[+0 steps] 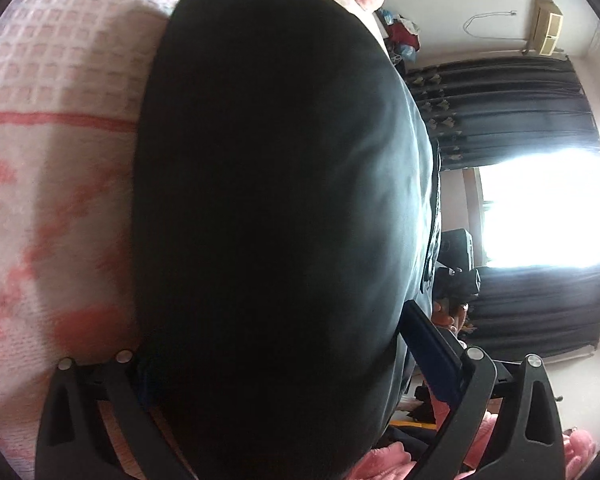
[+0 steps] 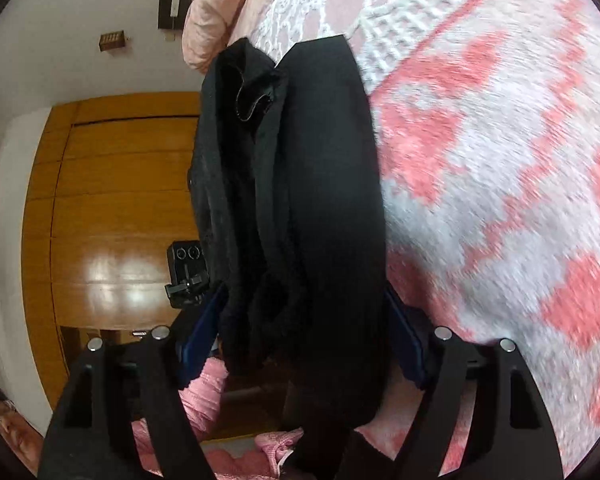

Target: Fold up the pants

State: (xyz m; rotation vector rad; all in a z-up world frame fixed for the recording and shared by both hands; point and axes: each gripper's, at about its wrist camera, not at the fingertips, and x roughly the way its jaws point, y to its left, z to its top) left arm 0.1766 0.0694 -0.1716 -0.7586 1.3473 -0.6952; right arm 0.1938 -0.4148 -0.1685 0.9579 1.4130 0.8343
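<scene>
The black soft-cloth pants (image 2: 300, 200) look limp and fairly light, likely to sag and slide out of any loose pinch, so I judge the firm bunched edges or the hem the best places to hold. In the right wrist view they hang in thick doubled layers, with a curled hem showing near the top; in the left wrist view they spread as one broad dark sheet (image 1: 260, 220). They are lifted just above the pink-and-white patterned woven bedspread (image 2: 500, 200). The right hand-held gripper (image 2: 300, 344) pinches a thick bundle of the cloth between its blue pads; the left hand-held gripper (image 1: 284, 368) likewise clamps the fabric, its fingers held fairly wide by the bulk
</scene>
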